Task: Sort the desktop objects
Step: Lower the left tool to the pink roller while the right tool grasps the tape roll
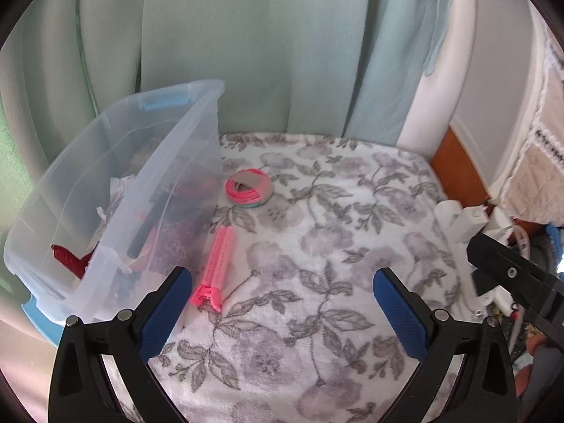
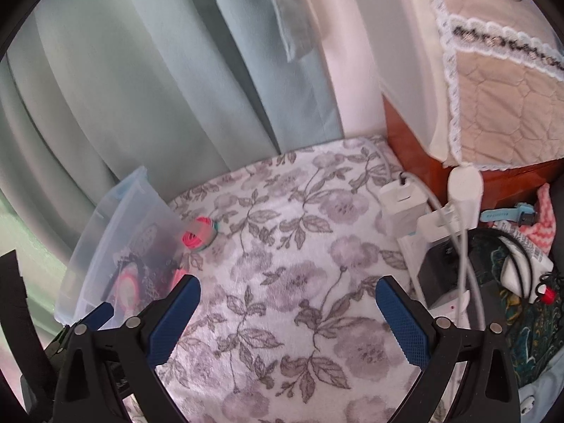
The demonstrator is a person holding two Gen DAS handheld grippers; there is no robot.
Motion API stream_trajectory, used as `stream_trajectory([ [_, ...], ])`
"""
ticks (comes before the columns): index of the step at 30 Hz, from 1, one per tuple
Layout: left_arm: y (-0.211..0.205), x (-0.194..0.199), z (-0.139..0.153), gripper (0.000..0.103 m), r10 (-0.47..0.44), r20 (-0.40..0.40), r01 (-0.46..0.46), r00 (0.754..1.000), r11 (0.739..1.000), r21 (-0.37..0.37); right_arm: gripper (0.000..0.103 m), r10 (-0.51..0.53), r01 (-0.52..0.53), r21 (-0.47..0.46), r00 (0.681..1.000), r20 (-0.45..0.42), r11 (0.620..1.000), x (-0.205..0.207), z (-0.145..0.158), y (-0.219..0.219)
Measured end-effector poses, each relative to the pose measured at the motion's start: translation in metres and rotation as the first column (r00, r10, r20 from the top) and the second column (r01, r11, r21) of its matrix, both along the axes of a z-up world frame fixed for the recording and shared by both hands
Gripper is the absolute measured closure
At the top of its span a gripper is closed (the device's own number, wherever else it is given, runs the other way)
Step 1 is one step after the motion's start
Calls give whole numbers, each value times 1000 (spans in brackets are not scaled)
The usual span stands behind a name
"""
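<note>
While both the left gripper (image 1: 282, 292) and right gripper (image 2: 288, 299) gape empty, a pink clip (image 1: 214, 268) lies beside the bin (image 1: 116, 183).

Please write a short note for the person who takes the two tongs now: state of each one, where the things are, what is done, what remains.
Left tongs: open, empty, above the flowered cloth.
Right tongs: open, empty, above the same cloth.
Clear bin stands at the left and already holds several things.
Still on the cloth: the pink clip, lying just beside the bin wall, and the pink roll further back.
Left to do: both probably go into the bin. The clip is nearest to the left tongs.
</note>
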State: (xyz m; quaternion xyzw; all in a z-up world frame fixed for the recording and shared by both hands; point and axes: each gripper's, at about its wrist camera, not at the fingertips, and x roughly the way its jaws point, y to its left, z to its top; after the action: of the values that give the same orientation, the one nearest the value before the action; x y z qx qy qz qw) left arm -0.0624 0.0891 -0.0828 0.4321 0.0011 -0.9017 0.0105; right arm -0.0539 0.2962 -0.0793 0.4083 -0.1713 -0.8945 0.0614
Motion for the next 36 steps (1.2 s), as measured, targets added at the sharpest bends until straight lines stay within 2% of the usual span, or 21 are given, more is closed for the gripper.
stream_trajectory([
  [5, -2, -6, -20, 1, 109, 8, -109, 994, 993, -40, 2, 71, -72, 13, 997, 34, 997, -9, -14, -13],
  [9, -6, -13, -39, 1, 207, 32, -205, 978, 977, -51, 2, 138, -140, 39, 989, 58, 989, -18, -23, -26],
  [16, -23, -28, -64, 1, 391, 60, -387, 918, 920, -67, 2, 230, -237, 78, 970, 80, 969, -38, -32, -46],
  [22, -25, -41, -83, 1, 424, 73, -417, 902, 904, -96, 2, 283, -295, 108, 952, 116, 949, -60, -42, -62],
  [31, -24, -58, -107, 1, 403, 105, -392, 909, 913, -108, 2, 347, -361, 114, 929, 124, 925, -88, -48, -77],
  [36, -18, -60, -115, 1, 399, 106, -383, 911, 912, -147, 3, 389, -400, 104, 914, 116, 910, -104, -49, -85],
])
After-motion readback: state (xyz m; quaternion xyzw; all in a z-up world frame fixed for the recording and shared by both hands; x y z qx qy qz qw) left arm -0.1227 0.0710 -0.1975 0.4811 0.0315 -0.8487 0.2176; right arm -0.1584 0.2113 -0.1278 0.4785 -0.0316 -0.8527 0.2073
